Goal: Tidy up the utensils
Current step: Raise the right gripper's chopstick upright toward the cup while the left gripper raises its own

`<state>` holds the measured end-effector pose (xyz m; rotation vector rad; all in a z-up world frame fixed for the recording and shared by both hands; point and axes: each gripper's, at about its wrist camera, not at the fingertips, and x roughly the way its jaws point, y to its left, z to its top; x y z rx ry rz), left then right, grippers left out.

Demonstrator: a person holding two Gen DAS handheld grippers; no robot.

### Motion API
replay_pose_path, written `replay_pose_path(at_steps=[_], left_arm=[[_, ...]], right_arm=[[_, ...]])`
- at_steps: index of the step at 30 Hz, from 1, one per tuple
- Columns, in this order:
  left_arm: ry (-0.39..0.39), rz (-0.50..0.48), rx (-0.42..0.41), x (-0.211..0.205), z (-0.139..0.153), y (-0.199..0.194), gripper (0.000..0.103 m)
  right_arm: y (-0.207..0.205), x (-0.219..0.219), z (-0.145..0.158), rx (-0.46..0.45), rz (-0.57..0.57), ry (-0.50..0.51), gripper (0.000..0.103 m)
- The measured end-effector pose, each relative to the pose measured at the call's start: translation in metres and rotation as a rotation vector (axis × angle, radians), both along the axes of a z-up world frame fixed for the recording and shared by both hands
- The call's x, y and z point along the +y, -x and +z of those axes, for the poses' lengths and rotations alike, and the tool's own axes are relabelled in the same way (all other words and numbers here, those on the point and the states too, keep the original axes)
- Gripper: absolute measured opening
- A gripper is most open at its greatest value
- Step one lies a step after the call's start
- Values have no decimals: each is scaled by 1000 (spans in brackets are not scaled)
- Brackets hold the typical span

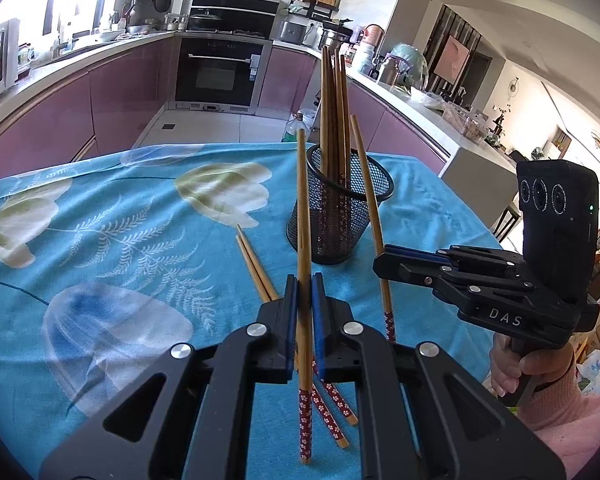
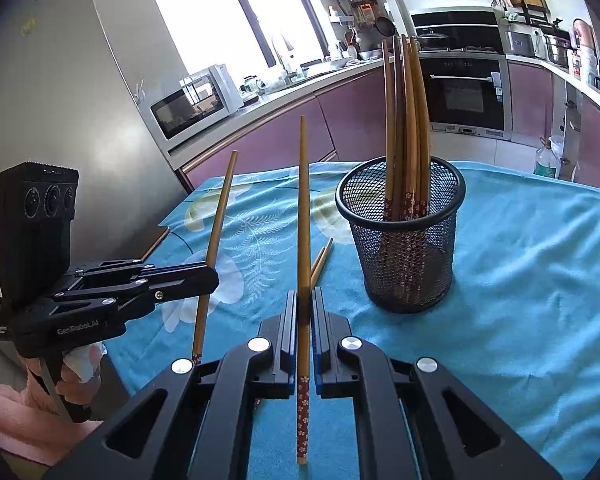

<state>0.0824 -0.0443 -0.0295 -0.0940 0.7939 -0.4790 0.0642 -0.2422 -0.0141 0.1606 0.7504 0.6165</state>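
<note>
**Chopsticks in both grippers, mesh holder waiting**

Grippers, two, each clamping one item. The left gripper [image 1: 304, 292] is pinching a bamboo chopstick [image 1: 303, 216] between its blue pads, jaws narrow, the stick standing almost upright with its red flowered end hanging below. The right gripper [image 2: 304, 308] is holding a second chopstick [image 2: 303, 216] the same way, pointed tip up, patterned end down. Seen from the left wrist, the right gripper [image 1: 396, 268] is gripping its stick low on the shaft, just beside the holder.

Holder, one: a black mesh cup [image 2: 400, 240] is standing on the blue floral tablecloth [image 2: 520, 280], toward the tabletop's far edge, already carrying a bundle of chopsticks [image 2: 406, 120] that is leaning together, patterned ends at the bottom.

Loose stock: a pair of chopsticks [image 1: 256, 268] is lying flat on the cloth near the table's near edge, partly hidden under the left gripper.

Hazards, judged:
- Both held sticks are riding tall above the cup's rim; a tip or end catching the rim or the standing bundle is likely to tip the light cup.
- Each stick is being held at one narrow point, so it may pivot or slip in the pads.
- Two grippers converging on one opening are risking a collision.
</note>
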Motion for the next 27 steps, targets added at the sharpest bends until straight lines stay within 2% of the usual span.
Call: replay_pose_path(at_steps=[27], left_arm=[[35, -17, -19, -3, 12, 6, 8]], right_arm=[[2, -5, 6, -20, -10, -28, 6]])
